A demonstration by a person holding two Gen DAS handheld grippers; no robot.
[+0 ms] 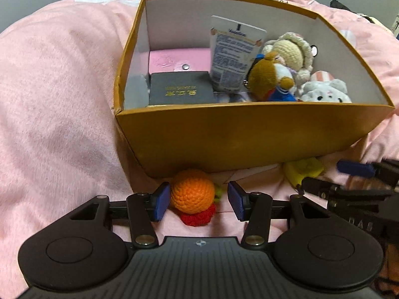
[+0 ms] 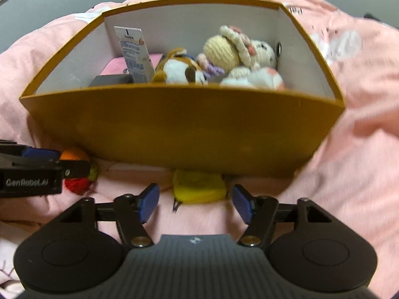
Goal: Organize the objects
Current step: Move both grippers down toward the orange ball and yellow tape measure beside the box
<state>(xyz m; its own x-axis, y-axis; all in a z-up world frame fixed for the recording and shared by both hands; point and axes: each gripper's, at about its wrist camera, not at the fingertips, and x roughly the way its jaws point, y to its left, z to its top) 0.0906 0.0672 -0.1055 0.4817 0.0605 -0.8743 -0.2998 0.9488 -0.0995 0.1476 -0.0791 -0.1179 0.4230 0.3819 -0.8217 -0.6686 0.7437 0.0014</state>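
Observation:
A crocheted orange-and-red toy (image 1: 193,199) lies on the pink blanket against the front of the yellow-brown box (image 1: 249,134). My left gripper (image 1: 197,203) is open with its jaws on either side of the toy; the left pad touches or nearly touches it. A yellow plush item (image 2: 199,186) lies partly under the box's front edge. My right gripper (image 2: 194,204) is open just in front of it, jaws apart on both sides. The box (image 2: 184,127) holds several plush toys (image 1: 274,74), a white tube (image 1: 232,54), a dark booklet (image 1: 180,91) and a pink case (image 1: 179,58).
The soft pink blanket (image 1: 62,99) spreads around the box on all sides. The right gripper shows at the right edge of the left wrist view (image 1: 359,174); the left gripper shows at the left edge of the right wrist view (image 2: 37,169).

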